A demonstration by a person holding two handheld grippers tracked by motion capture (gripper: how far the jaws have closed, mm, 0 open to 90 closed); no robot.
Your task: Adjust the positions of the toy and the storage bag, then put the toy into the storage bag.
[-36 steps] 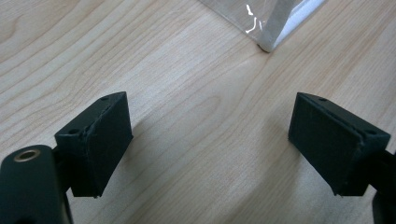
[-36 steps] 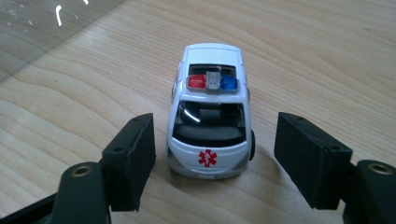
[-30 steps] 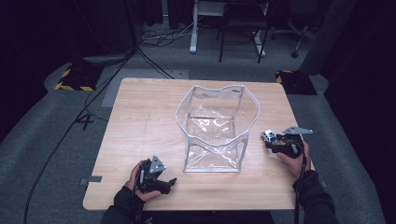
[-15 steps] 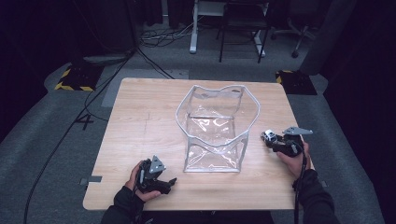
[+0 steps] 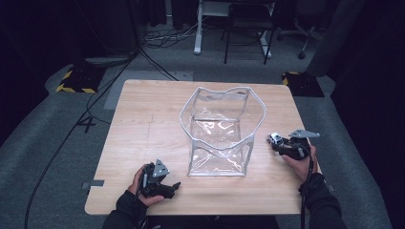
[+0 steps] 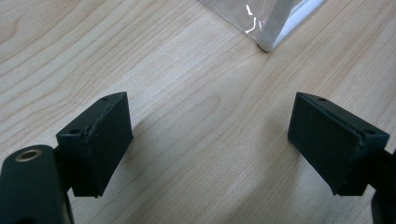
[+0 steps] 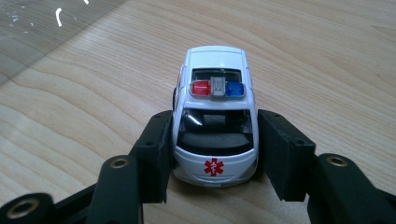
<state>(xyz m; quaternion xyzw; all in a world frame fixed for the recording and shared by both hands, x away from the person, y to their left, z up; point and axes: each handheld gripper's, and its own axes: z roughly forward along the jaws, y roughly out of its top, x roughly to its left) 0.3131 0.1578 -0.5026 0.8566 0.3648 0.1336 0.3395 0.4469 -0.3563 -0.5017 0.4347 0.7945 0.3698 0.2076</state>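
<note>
Fingers (image 7: 154, 144) of my right gripper (image 7: 215, 149) have just closed on the toy ambulance (image 7: 214, 116) at lower centre, left gripper (image 6: 210, 140) released, clear bag (image 5: 219, 129) unfilled.

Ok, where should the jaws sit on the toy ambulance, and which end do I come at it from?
Grip the toy ambulance across its flat, parallel side panels, level with the cabin, coming from the end that bears the red emblem. The right gripper already brackets it there, jaws just closed in; the roof light bar and the rounded ends give poorer faces.
</note>
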